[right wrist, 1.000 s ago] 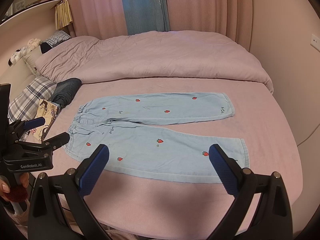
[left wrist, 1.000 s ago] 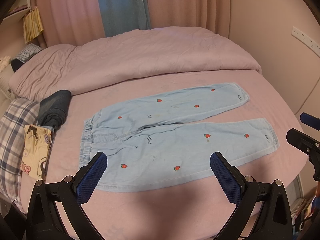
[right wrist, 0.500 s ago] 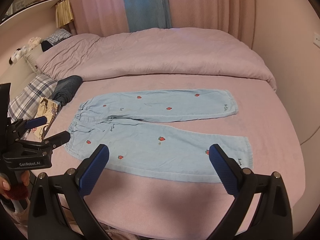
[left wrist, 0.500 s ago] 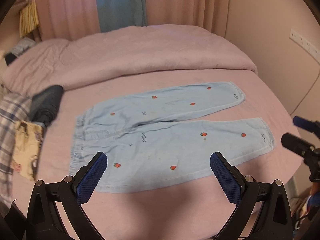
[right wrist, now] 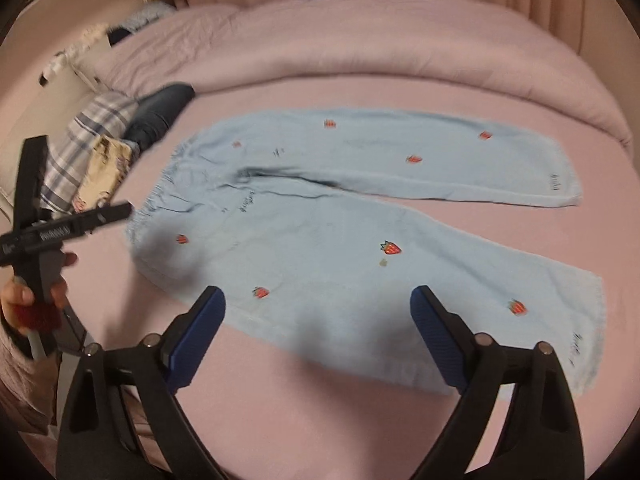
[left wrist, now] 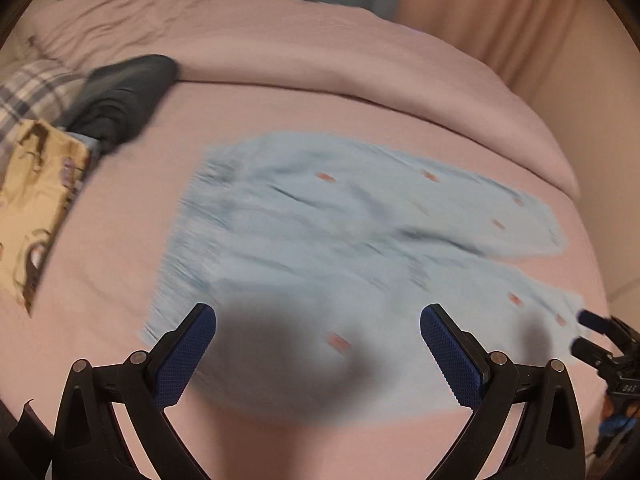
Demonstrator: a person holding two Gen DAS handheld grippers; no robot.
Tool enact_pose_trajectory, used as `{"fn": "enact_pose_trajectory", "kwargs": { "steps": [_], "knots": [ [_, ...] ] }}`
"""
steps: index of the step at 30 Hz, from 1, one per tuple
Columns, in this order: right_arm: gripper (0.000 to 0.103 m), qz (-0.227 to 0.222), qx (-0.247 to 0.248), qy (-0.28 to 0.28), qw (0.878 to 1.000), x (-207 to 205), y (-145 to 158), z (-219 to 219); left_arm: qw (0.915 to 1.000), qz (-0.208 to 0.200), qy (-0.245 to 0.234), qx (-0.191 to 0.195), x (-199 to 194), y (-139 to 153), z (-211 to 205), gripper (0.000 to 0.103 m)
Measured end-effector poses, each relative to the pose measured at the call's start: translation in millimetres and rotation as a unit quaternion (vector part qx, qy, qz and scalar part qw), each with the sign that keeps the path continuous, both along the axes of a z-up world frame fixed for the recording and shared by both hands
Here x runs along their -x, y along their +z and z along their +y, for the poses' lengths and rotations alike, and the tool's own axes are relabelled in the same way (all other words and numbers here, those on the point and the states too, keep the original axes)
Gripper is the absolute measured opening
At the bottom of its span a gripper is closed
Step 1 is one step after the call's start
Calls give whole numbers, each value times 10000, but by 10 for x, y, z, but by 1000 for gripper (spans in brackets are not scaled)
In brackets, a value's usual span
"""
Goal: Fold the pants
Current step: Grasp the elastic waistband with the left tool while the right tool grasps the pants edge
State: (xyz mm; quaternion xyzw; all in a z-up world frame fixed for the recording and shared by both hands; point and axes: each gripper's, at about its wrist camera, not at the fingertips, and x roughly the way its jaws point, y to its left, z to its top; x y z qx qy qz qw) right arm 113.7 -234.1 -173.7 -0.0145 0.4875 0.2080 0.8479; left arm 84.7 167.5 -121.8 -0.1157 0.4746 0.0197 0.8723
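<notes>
**Both grippers down over the near leg**

Dropped closer to the pants [right wrist: 320, 216] than a second back, both views now filled with pale blue cloth; left view smeared with motion. Pants flat on the bed [right wrist: 400, 420], unfolded, waistband at the left, legs splayed to the right, near leg just past both sets of pads.

Left gripper [left wrist: 318, 356] wide, nothing between its jaws, poised over the near leg close to the waistband. Right gripper [right wrist: 318, 332] wide too, jaws just starting to close, nothing pinched yet, above the near leg's lower edge toward the cuff.

Best done by pinching the near edge at two points, waist end and cuff end, taking both cloth layers, then lifting evenly and laying the near leg over the far one, seams matched. Uneven lift likely to drag the waistband askew.

Beyond the pants: a rumpled duvet [right wrist: 360, 40] and pink curtains. Left of the waistband: dark folded clothes [right wrist: 160, 116] and a plaid pillow [right wrist: 76, 152].
</notes>
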Motion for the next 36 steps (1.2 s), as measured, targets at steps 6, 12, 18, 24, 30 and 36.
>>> {"fn": "enact_pose_trajectory", "kwargs": {
  "steps": [6, 12, 18, 24, 30, 36],
  "knots": [
    [87, -119, 245, 333, 9991, -742, -141, 289, 9990, -54, 398, -197, -607, -192, 702, 102],
    [81, -353, 564, 861, 9941, -1675, -271, 743, 9986, 208, 466, -102, -1200, -453, 1156, 102],
    [77, -260, 899, 1437, 9852, -2405, -488, 1216, 9988, 485, -47, 80, -1494, -633, 1087, 102],
    [75, -153, 1181, 1761, 9771, -2774, -734, 1421, 9958, 750, -517, -109, -1649, -771, 902, 102],
    [10, 115, 1220, 2173, 9684, -2798, -844, 1435, 9959, 700, -566, -77, -1702, -833, 839, 66],
    [7, -192, 1476, 2206, 9639, -2809, -651, 1502, 9983, 272, -507, 95, -1599, -698, 878, 57]
  ]
}}
